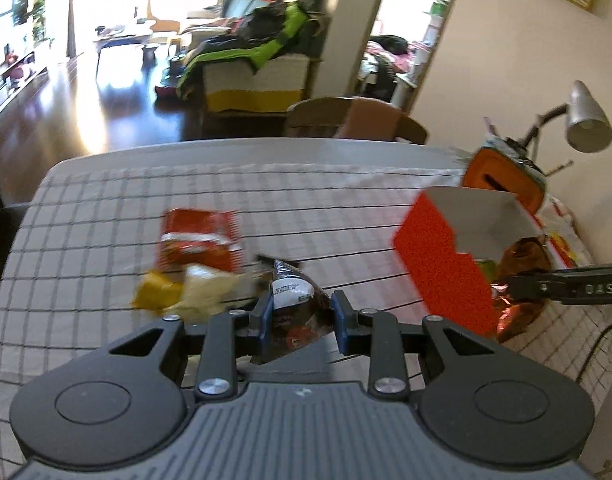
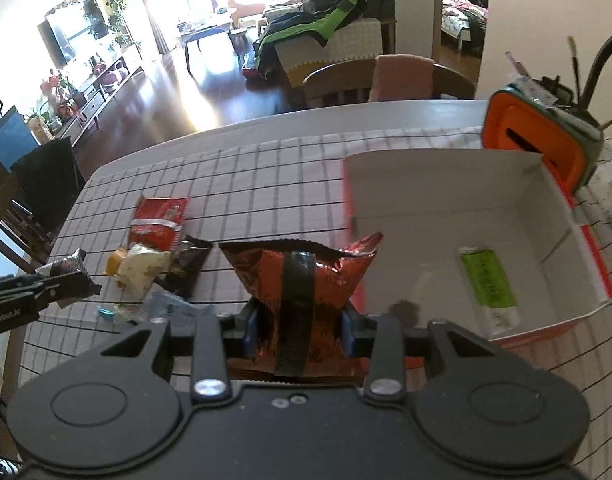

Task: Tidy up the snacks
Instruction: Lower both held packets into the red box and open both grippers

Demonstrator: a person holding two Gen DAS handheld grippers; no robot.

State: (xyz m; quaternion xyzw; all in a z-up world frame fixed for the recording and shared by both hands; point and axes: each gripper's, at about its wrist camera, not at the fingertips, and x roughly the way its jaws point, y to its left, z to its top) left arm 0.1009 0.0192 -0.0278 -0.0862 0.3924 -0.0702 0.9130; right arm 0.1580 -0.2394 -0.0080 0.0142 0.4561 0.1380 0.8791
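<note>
Nearest the right wrist camera, a crinkled red foil snack bag (image 2: 302, 280) with a black stripe was clamped upright between the fingers of the right gripper (image 2: 300, 330), beside the near left corner of the box. In the left wrist view, a dark snack packet (image 1: 296, 312) was pinched between the fingers of the left gripper (image 1: 302, 314), held above the checked tablecloth (image 1: 106, 208). Just beyond, loose snacks were seen on the cloth: a yellow-and-white packet (image 1: 178, 294), a red packet (image 1: 198, 242), a black packet (image 2: 190, 266) and a small pale blue wrapper (image 2: 170, 306). Further right, an open red box (image 2: 537, 184) with a white interior was seen, with a green packet (image 2: 487, 282) lying flat inside. Behind it an orange container (image 2: 537, 136) was standing. A slip could be judged likely, since foil is slick and each bag was gripped low. The box wall could also be knocked by the red bag, shifting the light box.
</note>
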